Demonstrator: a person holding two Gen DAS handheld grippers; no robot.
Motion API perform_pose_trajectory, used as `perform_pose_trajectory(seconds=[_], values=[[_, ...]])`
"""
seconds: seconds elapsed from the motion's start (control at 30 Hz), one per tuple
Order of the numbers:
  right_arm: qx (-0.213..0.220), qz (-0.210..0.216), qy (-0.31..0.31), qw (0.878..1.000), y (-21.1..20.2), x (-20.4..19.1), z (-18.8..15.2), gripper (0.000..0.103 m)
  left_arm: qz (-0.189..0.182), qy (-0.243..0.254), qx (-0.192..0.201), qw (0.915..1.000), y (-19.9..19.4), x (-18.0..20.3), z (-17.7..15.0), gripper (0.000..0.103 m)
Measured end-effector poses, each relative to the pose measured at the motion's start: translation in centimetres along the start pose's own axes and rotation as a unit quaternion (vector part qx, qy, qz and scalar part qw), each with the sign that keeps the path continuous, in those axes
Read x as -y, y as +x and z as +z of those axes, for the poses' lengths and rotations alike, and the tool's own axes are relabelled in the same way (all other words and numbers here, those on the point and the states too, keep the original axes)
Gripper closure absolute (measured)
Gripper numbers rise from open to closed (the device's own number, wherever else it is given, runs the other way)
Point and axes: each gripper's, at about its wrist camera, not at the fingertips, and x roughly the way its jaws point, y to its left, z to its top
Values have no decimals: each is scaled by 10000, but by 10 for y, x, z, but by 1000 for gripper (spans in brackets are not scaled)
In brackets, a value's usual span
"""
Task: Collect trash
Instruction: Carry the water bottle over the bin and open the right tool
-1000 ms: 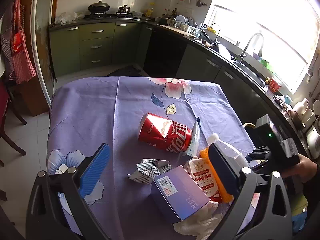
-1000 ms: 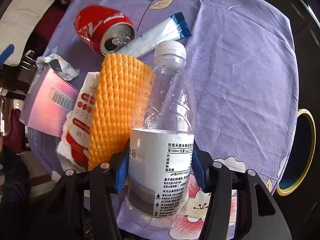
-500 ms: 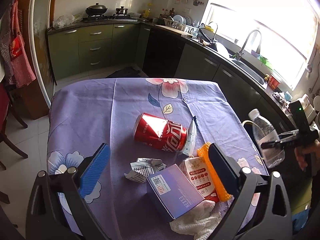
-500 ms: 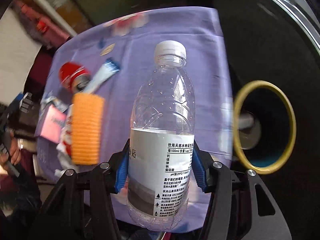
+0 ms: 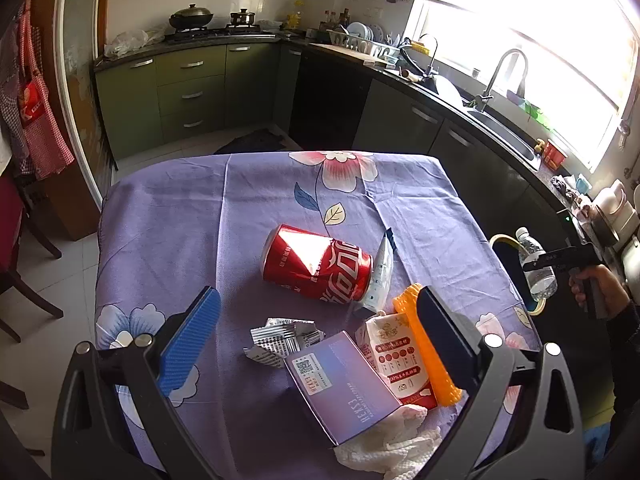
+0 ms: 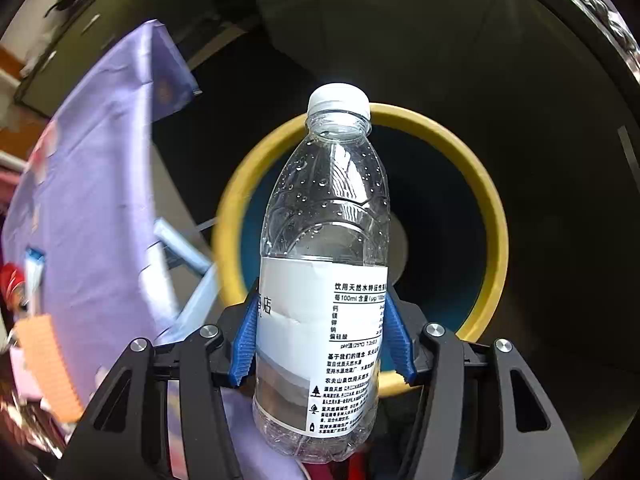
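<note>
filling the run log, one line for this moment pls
right claw: holds water bottle over yellow-rimmed bin | left claw: open, empty | can: on table

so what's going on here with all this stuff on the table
A person is clearing trash with a claw in each hand. The right claw grips a clear plastic water bottle above a yellow-rimmed bin beside the table. The left claw hovers open over the purple floral tablecloth, where a dented red soda can, purple box and wrappers lie.

A home kitchen: green cabinets [image 5: 188,92] line the far wall under a stove with a pot [image 5: 191,16], a sink with faucet [image 5: 502,76] sits below the bright right window, and aprons [image 5: 36,104] hang left.
</note>
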Motion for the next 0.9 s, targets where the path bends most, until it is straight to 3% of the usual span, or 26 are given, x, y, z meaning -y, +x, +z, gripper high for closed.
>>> perform_pose_trajectory(seconds=[0.13,0.17,0.2,0.37,0.73,0.9], values=[[-27,-76,212,9997,20,13,12,45,-9,31,-37,10000,1,5,-1,9],[-29,-137,242,9996,24,16,13,35,-9,34,-41,10000,0,5,-1,9],[8,-210,266,9994,25,18,14,33,-6,39,-47,10000,0,6,-2,9],[213,-8,287,9994,7,23,2,32,7,75,-62,10000,-5,10,-6,9],[1146,1006,-215,9881,-76,-5,-90,32,7,22,-135,9999,-11,22,-22,8],[1475,1285,-419,9798,-102,-16,-130,32,283,-161,-176,9993,-6,34,-40,8]])
